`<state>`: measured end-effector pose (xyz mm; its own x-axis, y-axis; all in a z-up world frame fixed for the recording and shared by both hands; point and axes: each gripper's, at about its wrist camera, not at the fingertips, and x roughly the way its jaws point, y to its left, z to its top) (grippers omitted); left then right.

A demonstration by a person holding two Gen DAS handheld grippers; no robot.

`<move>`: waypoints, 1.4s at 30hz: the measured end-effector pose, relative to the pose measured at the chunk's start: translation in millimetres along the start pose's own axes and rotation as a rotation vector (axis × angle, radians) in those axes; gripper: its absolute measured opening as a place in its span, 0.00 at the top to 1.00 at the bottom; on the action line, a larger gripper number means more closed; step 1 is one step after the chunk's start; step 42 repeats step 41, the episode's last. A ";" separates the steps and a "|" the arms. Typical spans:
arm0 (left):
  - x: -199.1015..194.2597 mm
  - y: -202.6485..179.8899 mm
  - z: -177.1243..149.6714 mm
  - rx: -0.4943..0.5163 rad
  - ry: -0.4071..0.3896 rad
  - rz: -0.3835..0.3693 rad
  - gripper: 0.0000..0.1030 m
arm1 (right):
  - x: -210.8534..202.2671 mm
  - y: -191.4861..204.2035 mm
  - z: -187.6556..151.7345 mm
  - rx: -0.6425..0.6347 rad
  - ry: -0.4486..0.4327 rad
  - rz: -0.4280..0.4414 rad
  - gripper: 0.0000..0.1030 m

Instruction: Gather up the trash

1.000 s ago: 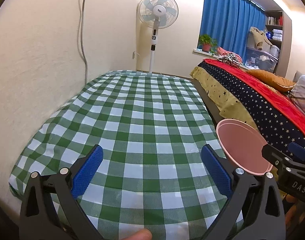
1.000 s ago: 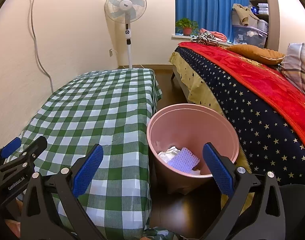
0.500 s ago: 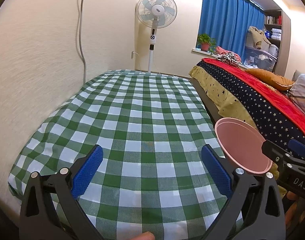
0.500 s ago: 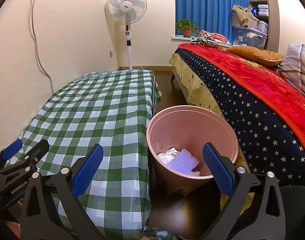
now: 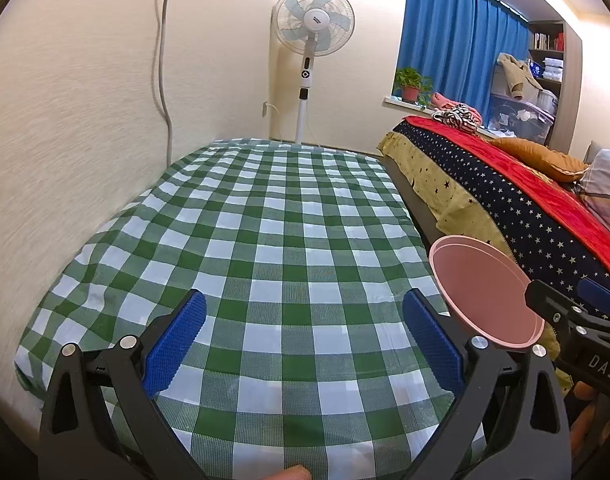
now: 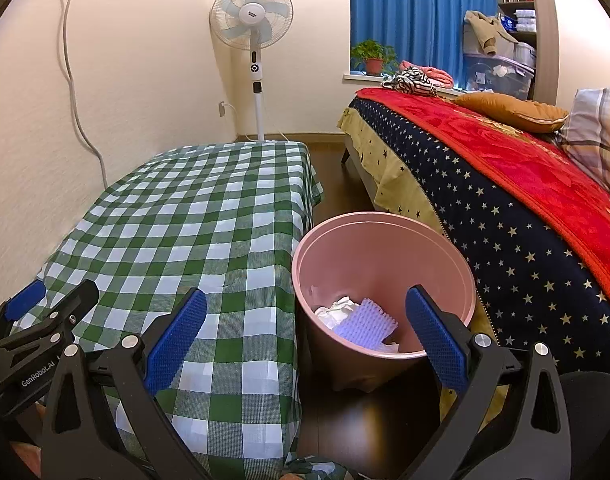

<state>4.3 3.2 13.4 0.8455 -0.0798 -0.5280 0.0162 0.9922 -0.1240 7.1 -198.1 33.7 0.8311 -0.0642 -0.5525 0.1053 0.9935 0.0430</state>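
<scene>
A pink bin (image 6: 385, 240) stands on the dark floor between the table and the bed. Inside it lie crumpled white paper (image 6: 337, 312) and a pale purple ridged piece (image 6: 367, 328). The bin's rim (image 5: 481, 292) also shows at the right of the left wrist view. My right gripper (image 6: 305, 336) is open above the table's near corner and the bin, holding nothing. My left gripper (image 5: 305, 338) is open over the green checked tablecloth (image 5: 273, 240), also holding nothing. No loose trash shows on the cloth.
A bed with a starry blue and red cover (image 6: 505, 184) runs along the right. A white standing fan (image 5: 313, 24) is behind the table by the wall. A cable (image 5: 161, 60) hangs down the left wall. The floor gap (image 6: 333, 184) between table and bed is narrow.
Both views have shifted only slightly; the grippers stay open and nothing was picked up or dropped.
</scene>
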 end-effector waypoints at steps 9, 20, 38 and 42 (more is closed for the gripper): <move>-0.6 0.2 0.1 0.004 -0.002 -0.004 0.07 | -0.8 -0.1 0.3 0.000 -0.002 -0.001 0.05; -0.3 -0.1 0.0 0.004 0.000 -0.002 0.07 | -0.8 -0.1 0.4 0.000 -0.002 -0.001 0.05; -0.2 -3.9 -0.3 0.021 0.000 0.004 0.07 | -0.9 -0.1 0.6 0.000 0.000 -0.001 0.05; -0.1 -3.6 0.0 0.019 0.003 0.008 0.07 | -1.1 -0.1 0.7 0.000 0.000 -0.001 0.05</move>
